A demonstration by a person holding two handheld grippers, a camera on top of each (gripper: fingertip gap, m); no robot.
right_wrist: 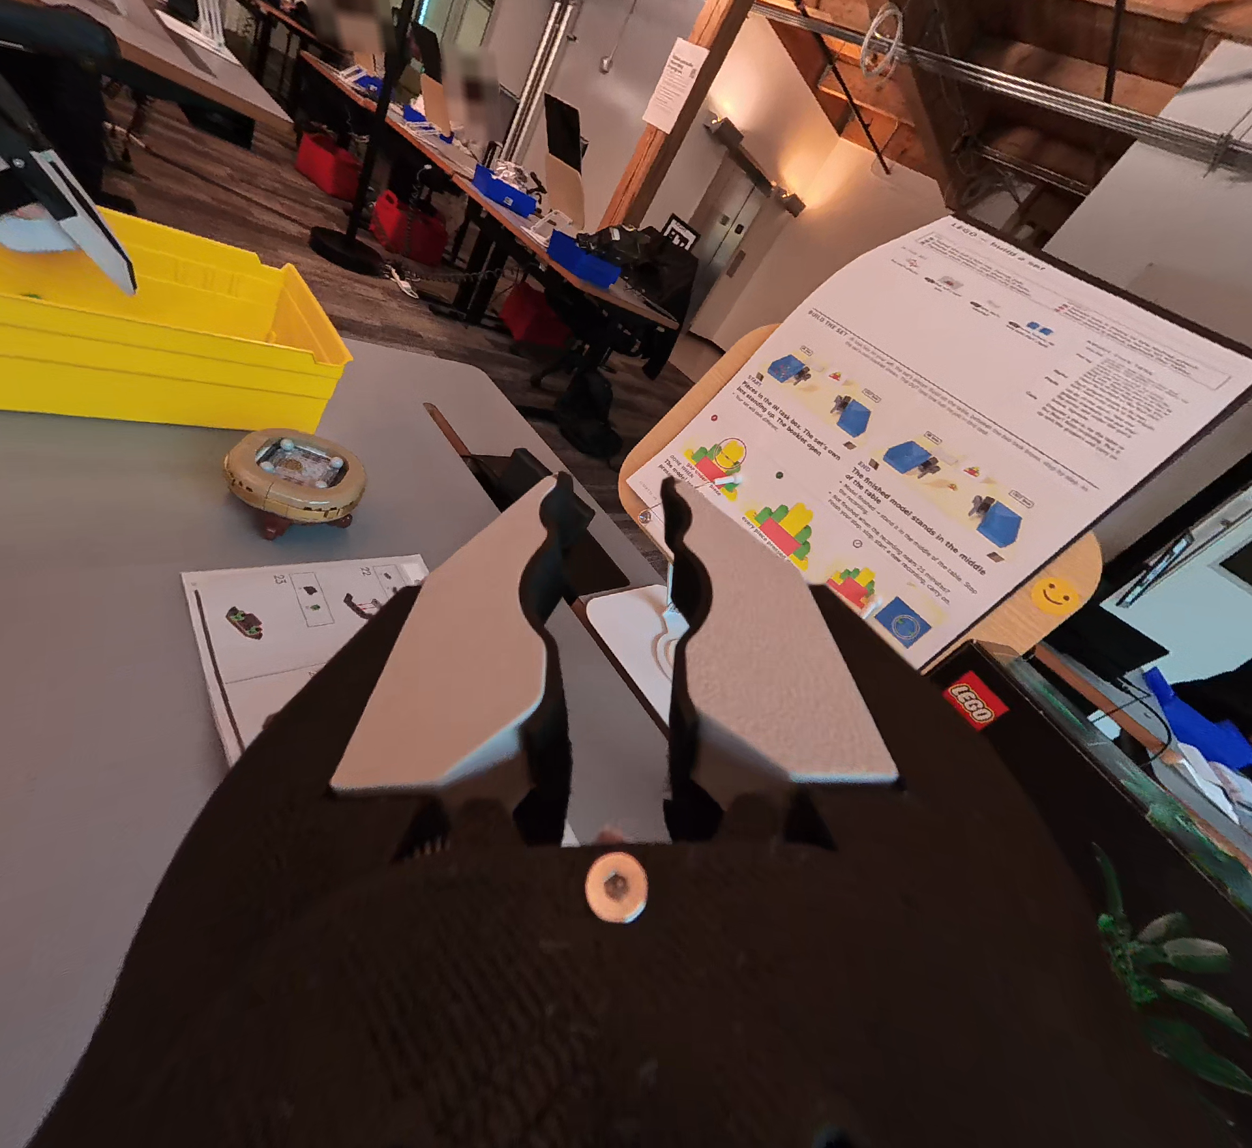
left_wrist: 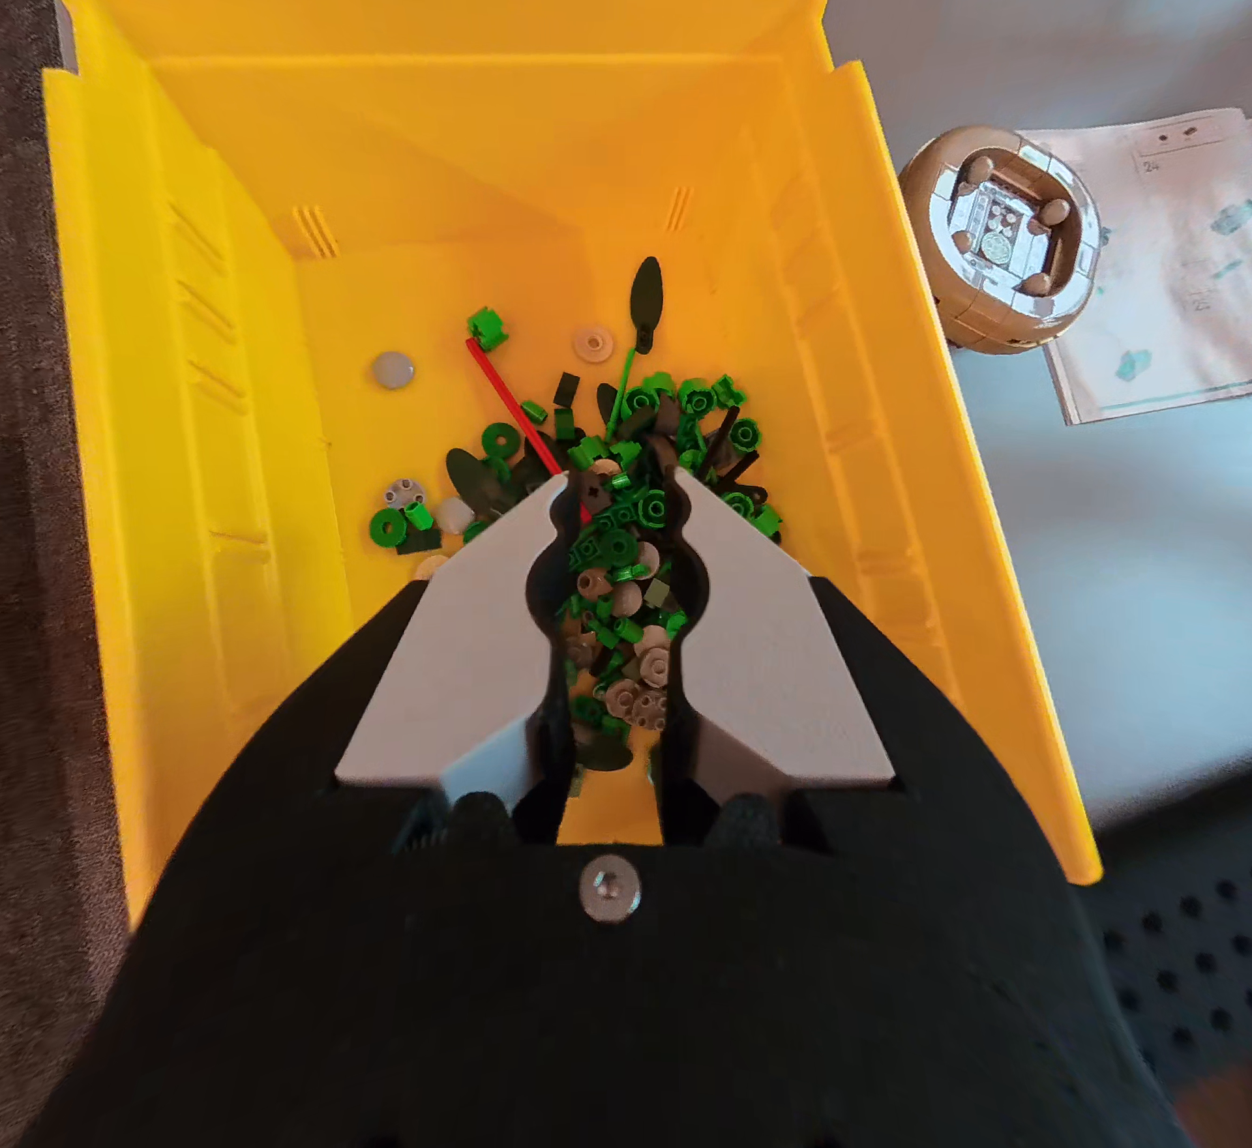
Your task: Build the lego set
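A yellow bin (left_wrist: 223,370) holds a pile of small green, tan and black lego pieces (left_wrist: 630,546) and a thin red rod (left_wrist: 511,404). My left gripper (left_wrist: 620,479) is open and empty, reaching down into the bin just above the pile. A round tan lego pot model (left_wrist: 999,248) stands on the table right of the bin; it also shows in the right wrist view (right_wrist: 295,479). My right gripper (right_wrist: 613,489) is open and empty, raised above the table's far edge. The bin (right_wrist: 169,364) and the left gripper (right_wrist: 74,228) show at far left there.
An open instruction booklet (left_wrist: 1165,275) lies beside the pot, also seen in the right wrist view (right_wrist: 271,628). A printed instruction sheet on a stand (right_wrist: 948,438) rises at right, with a black lego box (right_wrist: 1057,763) below it. Workshop tables with blue and red bins stand behind.
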